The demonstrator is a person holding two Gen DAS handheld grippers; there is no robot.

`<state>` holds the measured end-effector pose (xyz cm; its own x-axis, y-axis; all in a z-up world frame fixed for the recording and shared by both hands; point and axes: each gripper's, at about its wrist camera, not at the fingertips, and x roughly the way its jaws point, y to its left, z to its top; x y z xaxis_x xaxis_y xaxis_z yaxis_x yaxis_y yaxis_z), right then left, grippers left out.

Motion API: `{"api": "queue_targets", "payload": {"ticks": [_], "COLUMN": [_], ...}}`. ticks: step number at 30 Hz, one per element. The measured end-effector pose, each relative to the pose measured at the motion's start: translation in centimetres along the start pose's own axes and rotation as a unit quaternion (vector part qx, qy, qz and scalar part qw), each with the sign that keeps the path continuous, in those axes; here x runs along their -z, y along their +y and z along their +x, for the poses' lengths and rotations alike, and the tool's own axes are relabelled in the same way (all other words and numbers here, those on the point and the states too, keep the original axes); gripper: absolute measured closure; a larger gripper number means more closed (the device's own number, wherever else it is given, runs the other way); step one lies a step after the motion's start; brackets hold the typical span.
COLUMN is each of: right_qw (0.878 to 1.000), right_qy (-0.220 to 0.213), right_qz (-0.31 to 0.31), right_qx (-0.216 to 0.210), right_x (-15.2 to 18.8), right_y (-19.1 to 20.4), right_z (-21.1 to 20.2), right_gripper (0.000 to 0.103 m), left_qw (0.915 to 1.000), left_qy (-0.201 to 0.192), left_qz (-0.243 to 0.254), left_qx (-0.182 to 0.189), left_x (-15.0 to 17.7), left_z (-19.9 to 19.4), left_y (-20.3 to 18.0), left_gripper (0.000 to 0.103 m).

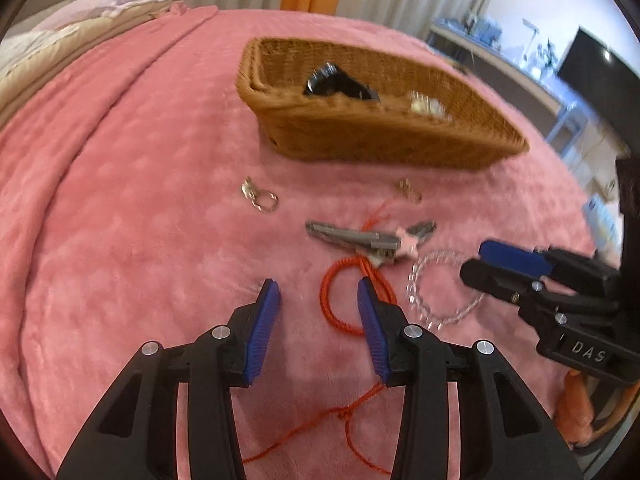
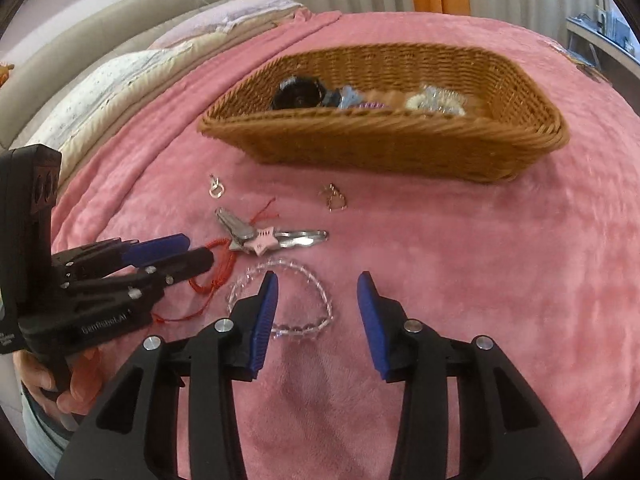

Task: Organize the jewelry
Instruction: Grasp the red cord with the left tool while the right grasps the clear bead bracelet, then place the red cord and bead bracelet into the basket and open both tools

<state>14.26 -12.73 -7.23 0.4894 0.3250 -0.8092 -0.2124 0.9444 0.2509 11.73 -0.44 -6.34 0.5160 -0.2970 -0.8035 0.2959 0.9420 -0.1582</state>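
The left claw [image 1: 318,292] is held spread, with nothing pinched, just above the red cord bracelet [image 1: 344,300] on the pink blanket [image 1: 140,200]. The right claw [image 2: 318,286] is spread too, over the clear bead bracelet [image 2: 284,300]. Silver hair clips [image 2: 280,238] and two small rings [image 2: 217,188] are seen farther out. Beyond them, more jewelry is kept in the woven basket [image 2: 400,148].

Fuzzy pink fleece blanket [image 2: 460,260], woven wicker basket [image 2: 384,148], shiny metal hair clip [image 2: 304,237], clear glassy bead bracelet [image 2: 316,288].
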Motion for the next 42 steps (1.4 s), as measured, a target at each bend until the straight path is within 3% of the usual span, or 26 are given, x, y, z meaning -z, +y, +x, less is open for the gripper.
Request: {"api": "queue_targets", "payload": {"ticks": [2,4,6,7,11,13,15,18,24,35,42], "right_qw": [1.000,1.000,1.000,1.000,1.000,0.999,0.998,0.998,0.998,0.999,0.998], "right_qy": [-0.001,-0.002,0.002,0.006,0.014,0.016,0.016,0.014,-0.005,-0.036,-0.065], "right_qz": [-0.005,-0.010,-0.015,-0.017,-0.024,-0.033,-0.046,-0.052,-0.051,-0.014,-0.011], "right_qx": [0.003,0.006,0.009,0.008,0.012,0.021,0.033,0.043,0.035,-0.017,0.000], "right_x": [-0.1,-0.2,-0.4,-0.3,-0.1,0.1,0.4,0.9,1.9,2.6,1.5], "right_y": [0.3,0.5,0.7,0.8,1.0,1.4,1.8,2.0,2.0,1.7,1.9], "right_z": [0.0,0.0,0.4,0.5,0.8,0.8,0.8,0.6,-1.3,-7.6,-12.0], "right_gripper": [0.065,0.065,0.065,0.065,0.065,0.070,0.084,0.097,0.097,0.097,0.097], "left_qw": [0.9998,0.9989,0.9985,0.9984,0.9989,0.9989,0.9990,0.9991,0.9978,0.9949,0.9897], "left_qy": [-0.001,-0.001,-0.003,-0.003,-0.008,-0.012,-0.015,-0.021,-0.055,-0.095,-0.143], "left_qz": [0.011,0.020,0.025,0.025,0.009,-0.001,-0.008,-0.019,-0.037,-0.032,0.003], "left_qx": [-0.019,-0.043,-0.049,-0.050,-0.046,-0.046,-0.042,-0.032,-0.001,0.012,0.010], "left_x": [0.3,0.5,0.6,0.8,1.4,2.0,2.4,3.1,4.4,4.7,2.7], "left_z": [-0.2,-0.1,-0.4,-0.5,-1.2,-1.8,-2.1,-2.9,-5.1,-9.5,-14.0], "left_y": [-0.3,-0.7,-0.7,-0.6,0.1,0.6,0.8,1.3,1.8,-0.5,-2.9], "left_gripper": [0.066,0.077,0.096,0.099,0.100,0.100,0.101,0.101,0.101,0.101,0.101]}}
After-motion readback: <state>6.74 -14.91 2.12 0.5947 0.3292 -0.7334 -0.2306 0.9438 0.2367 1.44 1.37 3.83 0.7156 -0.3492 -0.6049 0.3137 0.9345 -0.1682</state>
